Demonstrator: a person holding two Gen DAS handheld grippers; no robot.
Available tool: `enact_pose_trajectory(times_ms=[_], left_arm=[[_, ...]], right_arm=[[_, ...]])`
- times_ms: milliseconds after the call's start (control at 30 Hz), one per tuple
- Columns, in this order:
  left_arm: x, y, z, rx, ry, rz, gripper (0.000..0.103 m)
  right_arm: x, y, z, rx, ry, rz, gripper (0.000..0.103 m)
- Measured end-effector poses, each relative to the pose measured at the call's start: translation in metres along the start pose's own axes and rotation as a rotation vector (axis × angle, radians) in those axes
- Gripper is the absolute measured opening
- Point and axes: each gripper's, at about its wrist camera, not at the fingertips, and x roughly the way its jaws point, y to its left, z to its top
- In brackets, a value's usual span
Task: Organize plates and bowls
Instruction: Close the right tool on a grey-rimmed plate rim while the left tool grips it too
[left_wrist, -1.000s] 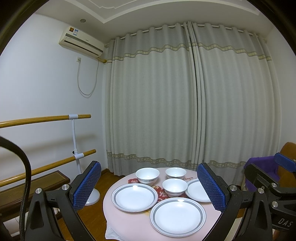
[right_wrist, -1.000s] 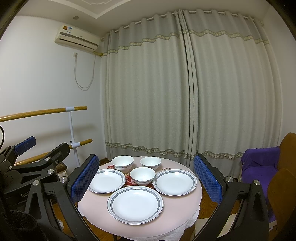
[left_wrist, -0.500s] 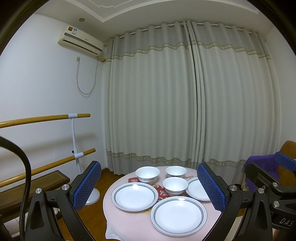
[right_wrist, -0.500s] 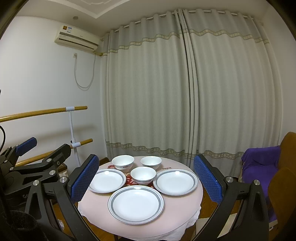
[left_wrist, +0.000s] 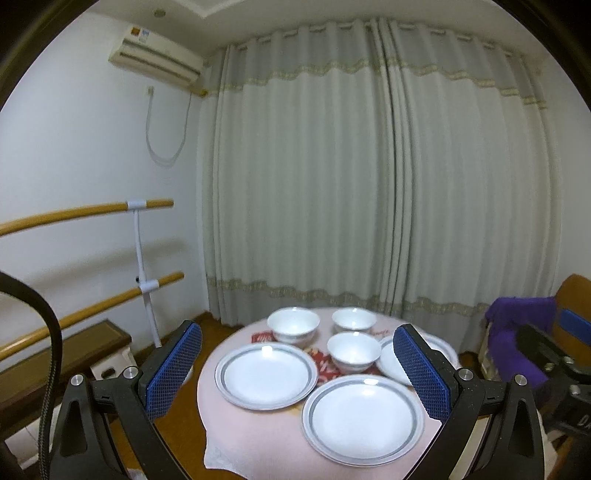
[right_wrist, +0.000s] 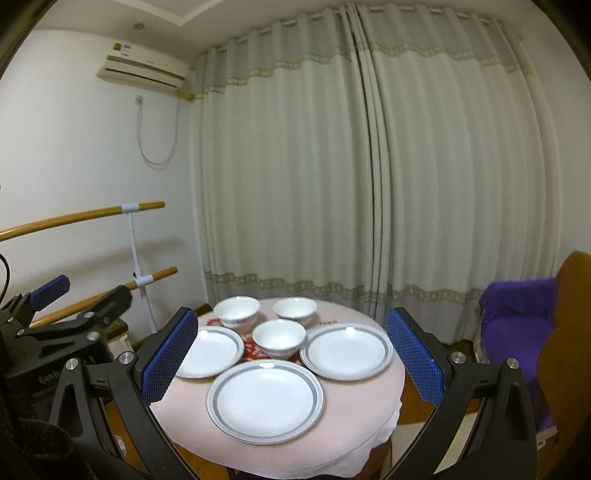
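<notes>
A small round table with a pink cloth (left_wrist: 255, 439) (right_wrist: 354, 417) holds three white grey-rimmed plates and three white bowls. The near plate (left_wrist: 364, 417) (right_wrist: 265, 399), left plate (left_wrist: 266, 374) (right_wrist: 208, 350) and right plate (right_wrist: 346, 350) ring a middle bowl (left_wrist: 354, 351) (right_wrist: 279, 338). Two more bowls stand behind, left (left_wrist: 293, 325) (right_wrist: 237, 311) and right (left_wrist: 354, 319) (right_wrist: 295, 308). My left gripper (left_wrist: 297, 373) and right gripper (right_wrist: 291, 358) are open, empty, above and short of the table.
Grey curtains (left_wrist: 369, 184) hang behind the table. Wooden barre rails (left_wrist: 85, 214) run along the left wall. A chair with purple cloth (right_wrist: 517, 314) stands at the right. Each gripper shows at the edge of the other's view.
Both grippers have come closer to the table and tipped down a little; the dishes look larger. Nothing on the table has moved.
</notes>
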Motion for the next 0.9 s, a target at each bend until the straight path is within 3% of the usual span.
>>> enact_pose_trajectory(times_ms=[200, 467, 667, 833, 900], left_arm=[[0.062, 0.011, -0.018, -0.013, 0.167, -0.018, 0.102], [0.14, 0.013, -0.062, -0.012, 0.435, -0.076, 0.102], [0.18, 0.018, -0.069, -0.047, 0.549, -0.085, 0.102], [0.206, 0.019, -0.084, -0.043, 0.597, -0.092, 0.102], [0.215, 0.019, -0.089, -0.047, 0.614, -0.105, 0.102]], right_arm=[[0.046, -0.023, -0.027, 0.049, 0.116, -0.031, 0.103], [0.132, -0.05, -0.091, 0.146, 0.345, -0.017, 0.101], [0.179, -0.064, -0.13, 0.247, 0.483, 0.042, 0.077], [0.199, -0.067, -0.149, 0.265, 0.541, 0.038, 0.054], [0.205, -0.07, -0.153, 0.277, 0.554, 0.044, 0.05]])
